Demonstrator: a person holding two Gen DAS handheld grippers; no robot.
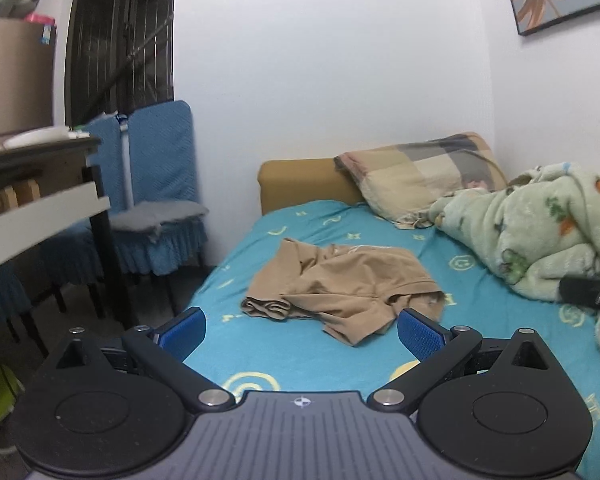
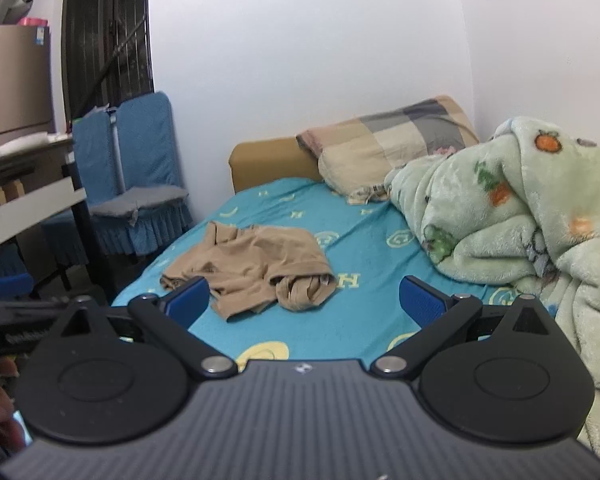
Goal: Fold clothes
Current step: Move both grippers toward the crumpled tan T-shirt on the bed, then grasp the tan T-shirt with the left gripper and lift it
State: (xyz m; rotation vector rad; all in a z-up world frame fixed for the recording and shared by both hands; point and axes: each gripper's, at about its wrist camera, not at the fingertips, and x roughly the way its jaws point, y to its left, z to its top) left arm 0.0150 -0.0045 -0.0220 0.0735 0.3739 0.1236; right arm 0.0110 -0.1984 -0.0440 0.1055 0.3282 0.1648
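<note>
A tan garment [image 1: 340, 284], crumpled and partly bunched, lies on the turquoise sheet of the bed [image 1: 300, 360], toward the bed's left side and nearer its middle than the pillow [image 1: 420, 176] at the far end; a green fleece blanket [image 2: 520, 220] is heaped well apart on the right. The left tongs [image 1: 300, 332] and right tongs [image 2: 304, 300] both stand wide open with nothing between the blue pads, hovering short of the cloth on its near side. The fabric looks thin, light and limp, likely stretchy, so it should drape and sag when lifted, and a single layer may slip from the pads. A firm pinch at hemmed edges seems wisest: the near rolled hem [image 2: 304, 290] for the right, the near-left bunched edge [image 1: 266, 306] for the left, then spread it flat before folding.
</note>
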